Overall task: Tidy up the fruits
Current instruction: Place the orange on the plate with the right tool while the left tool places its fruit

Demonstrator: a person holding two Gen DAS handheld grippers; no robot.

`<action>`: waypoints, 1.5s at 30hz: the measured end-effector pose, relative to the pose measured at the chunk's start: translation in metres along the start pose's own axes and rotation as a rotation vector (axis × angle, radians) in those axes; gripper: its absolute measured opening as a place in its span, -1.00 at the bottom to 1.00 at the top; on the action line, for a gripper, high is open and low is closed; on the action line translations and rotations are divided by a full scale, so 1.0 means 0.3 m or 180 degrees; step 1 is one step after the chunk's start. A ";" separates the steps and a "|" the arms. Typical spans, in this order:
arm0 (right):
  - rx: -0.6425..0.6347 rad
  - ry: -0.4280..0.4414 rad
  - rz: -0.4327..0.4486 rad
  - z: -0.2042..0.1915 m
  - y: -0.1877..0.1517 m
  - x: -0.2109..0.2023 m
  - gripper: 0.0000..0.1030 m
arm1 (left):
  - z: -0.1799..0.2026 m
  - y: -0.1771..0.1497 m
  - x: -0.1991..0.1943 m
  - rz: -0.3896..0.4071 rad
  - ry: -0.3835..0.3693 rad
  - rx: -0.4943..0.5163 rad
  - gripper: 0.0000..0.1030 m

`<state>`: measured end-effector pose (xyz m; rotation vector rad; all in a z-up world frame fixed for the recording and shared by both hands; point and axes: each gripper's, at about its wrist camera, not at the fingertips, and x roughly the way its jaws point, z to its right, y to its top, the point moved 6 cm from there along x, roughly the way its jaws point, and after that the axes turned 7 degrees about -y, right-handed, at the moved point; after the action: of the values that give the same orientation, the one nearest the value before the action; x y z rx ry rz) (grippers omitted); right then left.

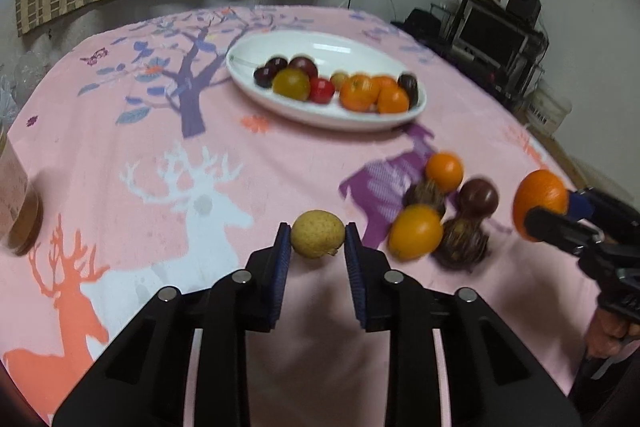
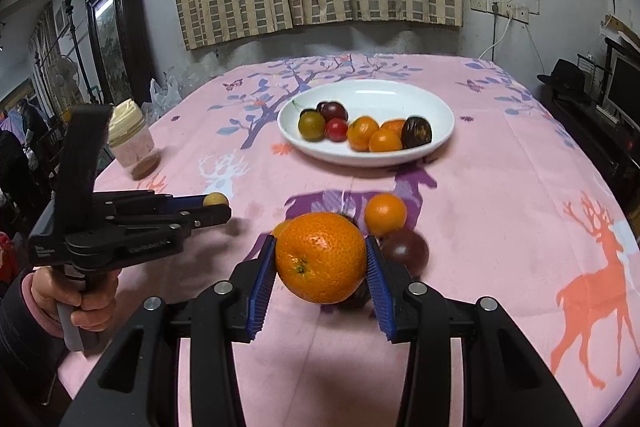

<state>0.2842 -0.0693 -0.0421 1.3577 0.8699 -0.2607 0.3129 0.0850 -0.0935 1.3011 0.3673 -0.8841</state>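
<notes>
Two grabs going: left gripper (image 1: 318,235) clamped on yellowish fruit (image 1: 317,233), right gripper (image 2: 321,259) squeezing big orange (image 2: 321,257), plate (image 2: 436,107) at 12 o'clock.

One white plate (image 2: 366,157) sits in the upper middle of the right wrist view. On it, about four oranges (image 2: 362,133) are bunched at the right, though blur makes that count unsure, one red tomato (image 2: 336,129), one greenish tomato (image 2: 311,126), and about four dark fruits (image 2: 416,132). In the left wrist view, lower right, two loose oranges (image 1: 444,171) lie on the cloth with one dark tomato (image 1: 478,196) and two spiky brown fruits (image 1: 462,243). Two grippers (image 1: 318,241) each hold one fruit. One jar (image 2: 132,141) stands at the left.
</notes>
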 end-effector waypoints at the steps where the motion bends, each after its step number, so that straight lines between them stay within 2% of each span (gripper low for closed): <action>1: -0.0003 0.0009 0.0041 0.006 0.026 0.008 -0.15 | 0.009 0.039 0.002 0.0042 -0.0024 0.0003 -0.48; 5: 0.0088 0.0095 0.0273 0.051 0.174 0.076 -0.15 | 0.046 0.206 0.042 0.0188 0.0012 0.0089 -0.48; 8: 0.0146 0.0001 0.0394 0.099 0.288 0.172 -0.15 | 0.044 0.333 0.109 0.0254 -0.0005 0.0046 -0.48; 12: 0.0227 -0.0038 0.0348 0.158 0.389 0.316 -0.15 | 0.013 0.454 0.235 0.0204 0.0102 0.0017 -0.48; 17: 0.0256 -0.0075 0.0224 0.200 0.430 0.446 -0.13 | -0.039 0.522 0.358 0.0087 0.0300 -0.0056 -0.47; 18: 0.0261 -0.0060 0.0190 0.204 0.431 0.463 -0.13 | -0.048 0.524 0.364 0.0069 0.0351 -0.0097 -0.36; 19: 0.0267 -0.0079 0.0167 0.210 0.430 0.469 -0.11 | -0.059 0.522 0.360 0.0058 0.0439 -0.0161 0.19; 20: 0.0270 -0.0104 0.0149 0.213 0.429 0.469 0.08 | -0.068 0.519 0.345 0.0087 0.0510 -0.0217 0.68; 21: 0.0273 -0.0113 0.0166 0.217 0.429 0.451 0.19 | -0.074 0.519 0.314 0.0196 0.0557 -0.0256 0.76; 23: 0.0262 -0.0053 0.0293 0.220 0.434 0.397 0.25 | -0.069 0.508 0.236 0.0360 0.0550 -0.0256 0.78; 26: 0.0219 0.0051 0.0426 0.223 0.427 0.298 0.34 | -0.064 0.441 0.133 0.0312 0.0529 -0.0255 0.90; 28: 0.0213 0.0125 0.0460 0.229 0.398 0.245 0.38 | -0.067 0.370 0.073 0.0316 0.0555 -0.0322 0.90; 32: 0.0201 0.0226 0.0314 0.237 0.280 0.196 0.39 | -0.091 0.177 0.015 0.0393 0.0569 -0.0555 0.90; 35: 0.0219 0.0227 0.0140 0.239 0.191 0.185 0.39 | -0.110 0.065 0.045 0.0112 0.0686 -0.0662 0.90; 39: 0.0137 0.0181 -0.0159 0.219 0.088 0.197 0.39 | -0.090 0.061 0.024 0.0172 0.0587 -0.0644 0.90; 43: 0.0095 0.0229 -0.0305 0.205 0.015 0.197 0.39 | -0.071 0.066 0.023 0.0189 0.0755 -0.0461 0.90; 45: 0.0108 0.0233 -0.0352 0.207 -0.003 0.199 0.38 | -0.067 0.057 0.030 0.0148 0.0745 -0.0446 0.90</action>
<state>0.3481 -0.1081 -0.0852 1.3593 1.0074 -0.3139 0.3359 0.1009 -0.0934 1.2803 0.5704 -0.6563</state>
